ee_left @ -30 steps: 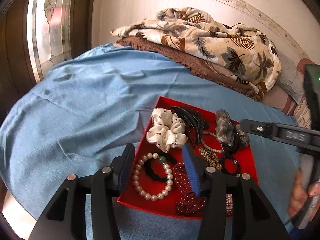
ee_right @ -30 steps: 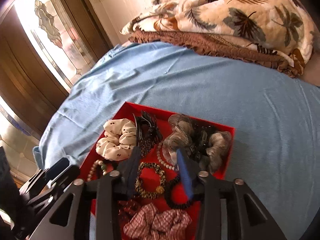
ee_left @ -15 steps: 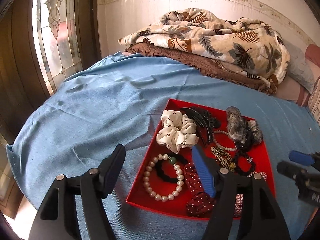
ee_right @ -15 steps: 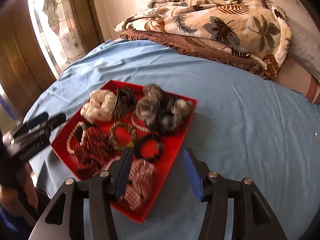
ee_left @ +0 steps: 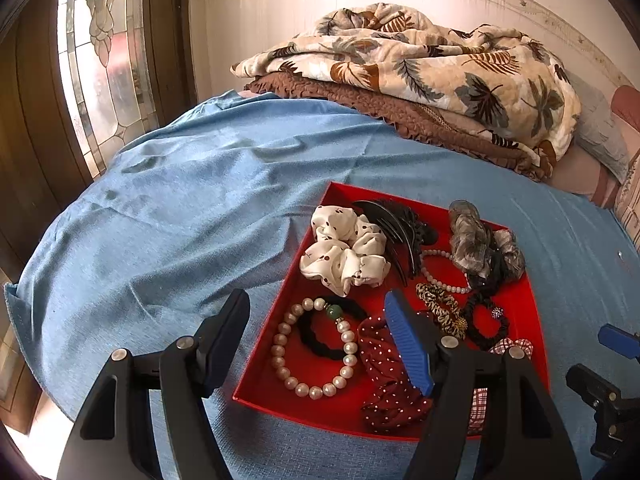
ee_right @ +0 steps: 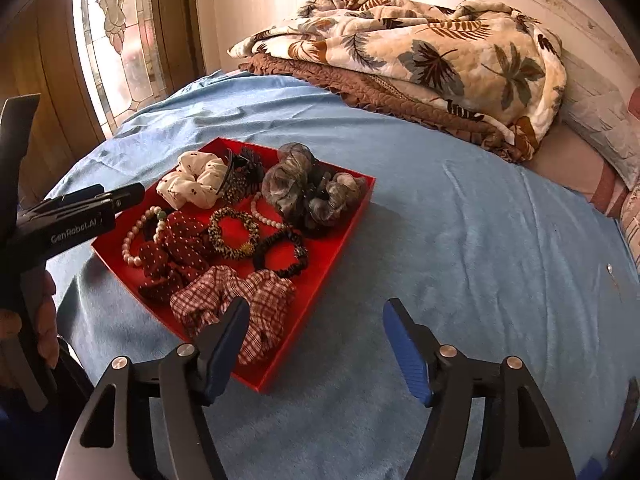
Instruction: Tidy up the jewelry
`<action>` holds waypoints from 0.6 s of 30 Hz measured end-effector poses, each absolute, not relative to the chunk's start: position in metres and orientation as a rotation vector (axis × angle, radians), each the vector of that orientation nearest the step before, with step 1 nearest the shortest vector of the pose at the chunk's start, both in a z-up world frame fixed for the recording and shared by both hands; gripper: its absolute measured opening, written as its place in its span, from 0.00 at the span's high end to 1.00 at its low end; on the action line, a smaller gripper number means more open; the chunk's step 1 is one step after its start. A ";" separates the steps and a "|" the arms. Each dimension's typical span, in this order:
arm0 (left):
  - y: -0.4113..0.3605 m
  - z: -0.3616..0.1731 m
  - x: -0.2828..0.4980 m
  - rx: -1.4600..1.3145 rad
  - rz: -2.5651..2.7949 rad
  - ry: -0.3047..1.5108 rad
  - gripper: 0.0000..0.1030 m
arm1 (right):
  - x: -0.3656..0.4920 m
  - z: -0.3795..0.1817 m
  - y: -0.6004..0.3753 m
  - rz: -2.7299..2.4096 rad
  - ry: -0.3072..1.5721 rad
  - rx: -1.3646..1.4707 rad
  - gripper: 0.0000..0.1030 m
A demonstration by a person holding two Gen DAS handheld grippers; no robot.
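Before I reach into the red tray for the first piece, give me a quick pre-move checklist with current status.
1. Left tongs empty, jaws apart: ok.
2. Right tongs empty, jaws opening: ok.
3. Red tray flat on the blue bedsheet: ok.
4. Pearl bracelet unobstructed: not ok, a black hair tie lies inside its loop.
5. Bare sheet right of tray for sorting: ok.
6. Pieces untangled: cannot tell.

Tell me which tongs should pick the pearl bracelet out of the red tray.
Left tongs: open, framing the pearl bracelet. Right tongs are opening over the red tray's opposite corner.
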State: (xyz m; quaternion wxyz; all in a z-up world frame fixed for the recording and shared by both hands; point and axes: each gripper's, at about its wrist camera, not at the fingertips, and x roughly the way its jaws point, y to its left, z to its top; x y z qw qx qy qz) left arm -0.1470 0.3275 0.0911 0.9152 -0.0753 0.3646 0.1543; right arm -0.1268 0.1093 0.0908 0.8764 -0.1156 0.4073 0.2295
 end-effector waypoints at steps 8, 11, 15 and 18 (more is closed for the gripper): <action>0.315 0.096 -0.149 -0.121 0.313 0.713 0.33 | -0.129 0.084 0.089 0.439 0.869 -0.191 0.27; 0.300 0.106 -0.159 -0.040 0.370 0.623 0.32 | -0.133 0.085 0.079 0.424 0.862 -0.173 0.27; 0.281 0.124 -0.176 0.039 0.456 0.483 0.09 | -0.139 0.087 0.062 0.397 0.847 -0.150 0.26; 0.267 0.138 -0.191 0.057 0.502 0.413 0.02 | -0.143 0.088 0.045 0.379 0.839 -0.128 0.26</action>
